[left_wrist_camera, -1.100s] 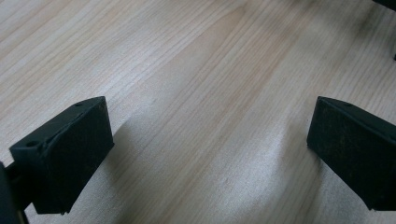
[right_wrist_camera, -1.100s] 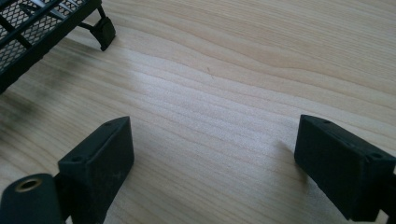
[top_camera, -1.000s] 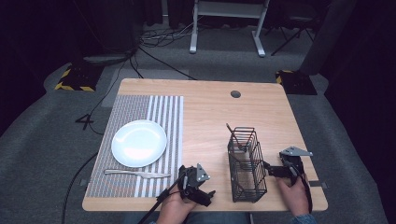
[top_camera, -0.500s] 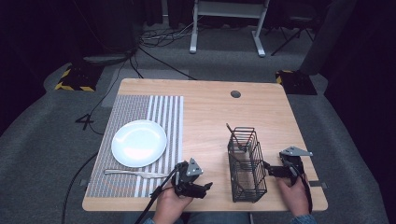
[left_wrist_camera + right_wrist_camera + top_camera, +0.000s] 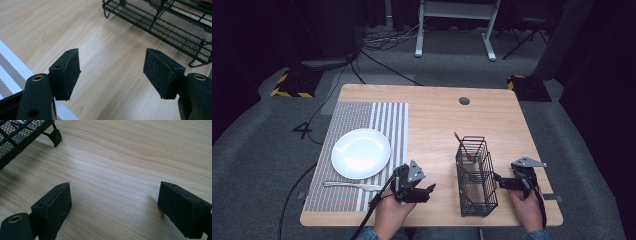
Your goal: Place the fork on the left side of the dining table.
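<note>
Item: place-setting scene, wooden bench (image 5: 432, 120). L gripper (image 5: 424, 192) at approx 6 o'clock of the bench, jaws aimed toward 3 o'clock at the wire cutlery caddy (image 5: 476, 175); jaws have just been closing a little yet stand well apart, nothing between them, bare wood below. R gripper (image 5: 499, 181) just beside the caddy's 3 o'clock side, jaws wide, empty; contact w/ the wire cannot be told. Caddy stands at approx 5 o'clock of the bench, a dark utensil handle (image 5: 460, 142) sticking up from its far compartment. Fork (image 5: 353, 185) lies on the striped placemat (image 5: 382, 115), at 6 o'clock of the white plate (image 5: 361, 153), near but apart from it. Risks, as judged: (1) caddy is light and tall, so a sideways nudge from either gripper could slide or tip it; R gripper bracing it would limit that. (2) Utensil handle leans, thin; a grab w/ jaws off-centre could pinch wire instead or let it slip. (3) L gripper's cable (image 5: 374, 210) trails near the fork; a swing toward the mat could drag the fork off line.
</note>
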The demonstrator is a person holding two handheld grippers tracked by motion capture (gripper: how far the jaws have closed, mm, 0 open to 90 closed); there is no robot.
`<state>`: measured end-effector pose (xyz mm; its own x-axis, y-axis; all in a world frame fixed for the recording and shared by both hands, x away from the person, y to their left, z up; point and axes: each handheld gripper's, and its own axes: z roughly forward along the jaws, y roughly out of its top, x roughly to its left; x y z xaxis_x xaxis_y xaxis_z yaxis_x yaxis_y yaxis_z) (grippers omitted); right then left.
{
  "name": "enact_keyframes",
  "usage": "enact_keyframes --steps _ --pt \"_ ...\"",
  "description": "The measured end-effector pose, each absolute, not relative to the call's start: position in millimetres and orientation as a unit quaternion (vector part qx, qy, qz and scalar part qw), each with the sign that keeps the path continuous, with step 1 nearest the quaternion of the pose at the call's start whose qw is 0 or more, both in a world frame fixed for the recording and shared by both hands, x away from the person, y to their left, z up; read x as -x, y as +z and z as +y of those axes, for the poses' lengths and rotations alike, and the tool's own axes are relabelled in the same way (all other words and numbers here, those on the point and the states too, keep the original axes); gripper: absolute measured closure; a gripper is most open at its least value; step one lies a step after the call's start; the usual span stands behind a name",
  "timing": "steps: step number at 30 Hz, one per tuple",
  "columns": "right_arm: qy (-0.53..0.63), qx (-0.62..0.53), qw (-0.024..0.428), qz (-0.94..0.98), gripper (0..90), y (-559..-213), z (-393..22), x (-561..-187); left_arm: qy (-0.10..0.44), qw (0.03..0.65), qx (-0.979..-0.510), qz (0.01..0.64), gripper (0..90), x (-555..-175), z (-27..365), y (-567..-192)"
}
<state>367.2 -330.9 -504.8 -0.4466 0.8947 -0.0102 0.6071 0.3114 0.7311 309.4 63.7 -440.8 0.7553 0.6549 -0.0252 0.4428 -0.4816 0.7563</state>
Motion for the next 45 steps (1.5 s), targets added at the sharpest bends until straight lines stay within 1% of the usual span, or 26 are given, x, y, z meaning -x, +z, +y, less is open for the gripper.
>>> enact_keyframes --steps 4,9,17,21,28,32,38,41,45 --pt "0.337 -0.481 0.214 0.781 11.9 -504.8 -330.9 -367.2 0.139 0.399 -0.848 0.32 34.5 -311.8 62.4 -433.6" --pt "0.337 -0.481 0.214 0.781 11.9 -504.8 -330.9 -367.3 0.139 0.412 -0.843 0.317 36.3 -314.5 58.3 -423.4" --pt "0.336 -0.481 0.214 0.781 11.9 -504.9 -330.7 -367.5 0.151 0.433 -0.832 0.311 36.0 -326.9 57.2 -399.7" --pt "0.336 -0.481 0.214 0.781 11.9 -504.9 -330.7 -367.5 0.139 0.441 -0.83 0.313 34.6 -335.7 57.8 -391.4" --pt "0.336 -0.481 0.214 0.781 11.9 -504.9 -330.7 -367.5 0.137 0.445 -0.83 0.308 34.3 -346.2 55.4 -379.7" --pt "0.337 -0.481 0.214 0.781 11.9 -504.9 -330.7 -367.6 0.111 0.443 -0.839 0.295 33.8 -354.0 51.3 -374.5" --pt "0.337 -0.481 0.214 0.781 11.9 -504.9 -330.7 -367.5 0.116 0.451 -0.834 0.296 31.6 -364.5 46.9 -364.7" --pt "0.337 -0.481 0.214 0.781 11.9 -504.9 -330.8 -367.5 0.123 0.444 -0.834 0.304 32.6 -370.3 39.6 -363.2" --pt "0.337 -0.481 0.214 0.781 11.9 -504.9 -330.7 -367.5 0.124 0.442 -0.838 0.296 34.8 -374.8 32.2 -362.3"
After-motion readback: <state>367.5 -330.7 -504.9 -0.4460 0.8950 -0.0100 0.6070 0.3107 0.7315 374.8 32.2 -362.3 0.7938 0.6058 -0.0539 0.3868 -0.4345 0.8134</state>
